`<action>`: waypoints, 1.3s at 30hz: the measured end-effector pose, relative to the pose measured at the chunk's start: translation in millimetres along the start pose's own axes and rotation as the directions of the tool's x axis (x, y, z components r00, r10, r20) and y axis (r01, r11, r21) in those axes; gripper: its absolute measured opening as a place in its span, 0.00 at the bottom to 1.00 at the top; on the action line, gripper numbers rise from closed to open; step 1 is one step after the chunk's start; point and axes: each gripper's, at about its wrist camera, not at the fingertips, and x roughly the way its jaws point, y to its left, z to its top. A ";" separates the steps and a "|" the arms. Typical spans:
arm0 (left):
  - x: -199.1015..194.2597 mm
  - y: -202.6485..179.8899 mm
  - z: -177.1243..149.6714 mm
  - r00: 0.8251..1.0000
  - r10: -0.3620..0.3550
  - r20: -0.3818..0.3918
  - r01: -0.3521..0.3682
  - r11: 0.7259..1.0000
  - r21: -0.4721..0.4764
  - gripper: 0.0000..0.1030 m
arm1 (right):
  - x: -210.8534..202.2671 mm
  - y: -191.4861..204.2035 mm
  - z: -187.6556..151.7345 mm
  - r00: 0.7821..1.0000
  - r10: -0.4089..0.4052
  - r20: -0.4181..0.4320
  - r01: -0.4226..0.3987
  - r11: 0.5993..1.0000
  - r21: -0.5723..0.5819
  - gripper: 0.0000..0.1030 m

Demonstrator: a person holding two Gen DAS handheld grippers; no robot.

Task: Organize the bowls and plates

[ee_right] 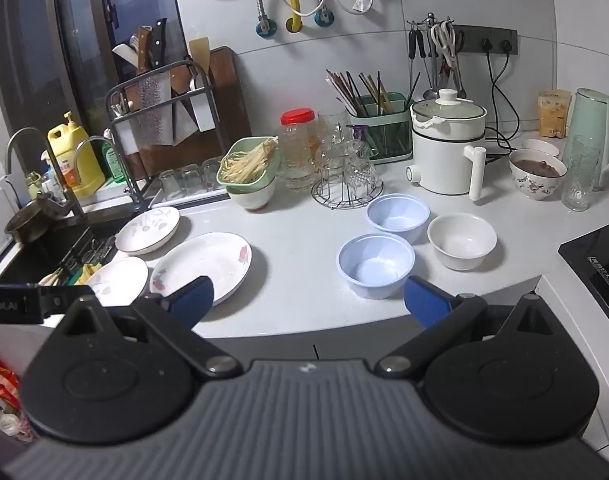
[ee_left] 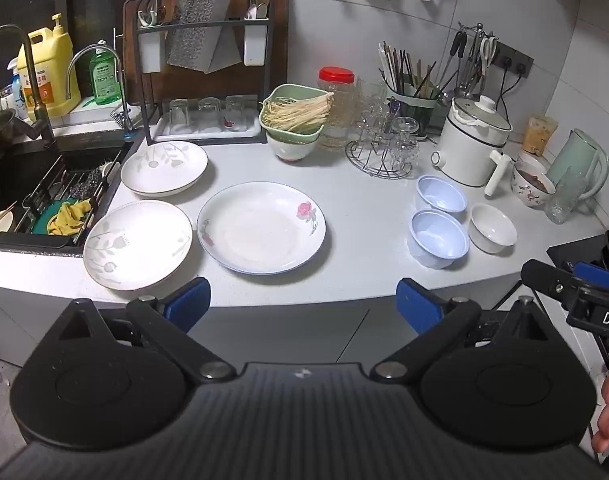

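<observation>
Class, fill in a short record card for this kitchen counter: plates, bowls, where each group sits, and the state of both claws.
plates: three, lying separately; rose plate in the middle, two leaf-pattern plates beside the sink
bowls: two pale blue bowls and one white bowl, grouped on the right, not stacked
surface: white counter
left claw: open, empty, short of the counter edge
right claw: open, empty
stacking: not yet begun

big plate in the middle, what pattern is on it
White big plate with pink flowers and green leaves on its rim, clearest in the left wrist view.
</observation>
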 end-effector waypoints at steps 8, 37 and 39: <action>-5.6 0.3 -2.5 1.000 0.022 0.012 -0.022 1.000 -0.008 0.98 | 1.2 10.3 -1.8 1.000 0.020 -0.022 -0.020 0.999 -0.025 1.00; -6.5 4.0 -6.3 0.999 0.054 0.009 -0.053 0.998 -0.027 0.98 | 2.9 15.2 -3.2 0.998 0.040 -0.042 -0.042 0.998 -0.042 1.00; -6.0 3.9 -6.3 0.998 0.055 0.007 -0.055 0.998 -0.027 0.98 | 3.4 15.5 -4.2 0.999 0.034 -0.042 -0.036 0.998 -0.046 1.00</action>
